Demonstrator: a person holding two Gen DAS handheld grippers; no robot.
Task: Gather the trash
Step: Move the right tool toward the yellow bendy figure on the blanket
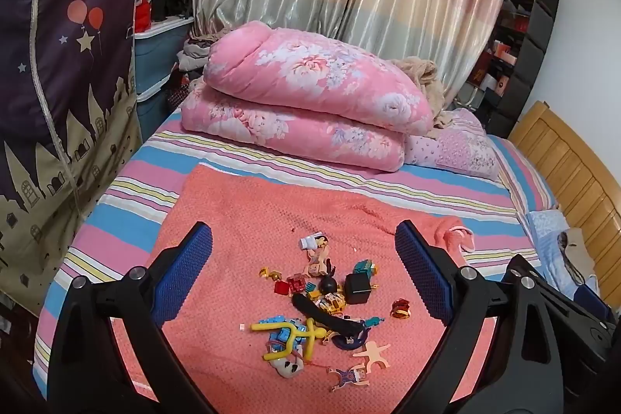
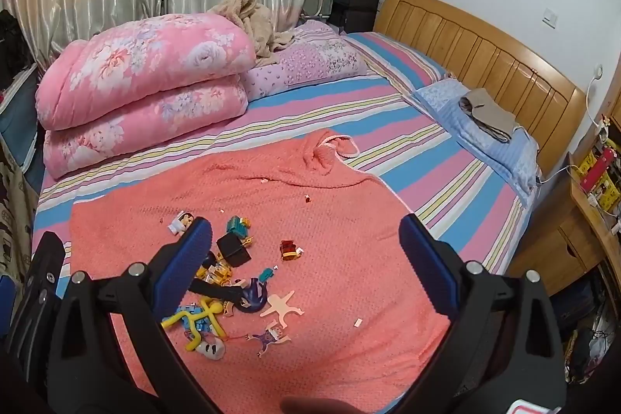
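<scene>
**Both grippers released over the toy pile on the bed**

Left wrist: left gripper (image 1: 304, 260) spread wide, holding nothing, hovering over a coral towel (image 1: 240, 204) spread on the striped bed (image 1: 128, 189). Pile of small bits (image 1: 322, 301) sits mid-towel between the fingers: black cube (image 1: 358, 288), yellow stick figure (image 1: 295, 334), black strap (image 1: 326, 315), flat paper figures, a red-gold piece (image 1: 401, 308) just off to the right. Folded pink quilt (image 1: 310, 92) at the far edge. Right gripper's body shows at the right edge.

Right wrist: right gripper (image 2: 305, 251) also spread, empty. Same pile (image 2: 233, 282) lies toward the towel's (image 2: 349, 297) left side, partly behind the left finger (image 2: 182, 262). Stray white scraps (image 2: 358, 323) lie apart on the towel. Headboard (image 2: 481, 64) at the right end of the bed.
</scene>
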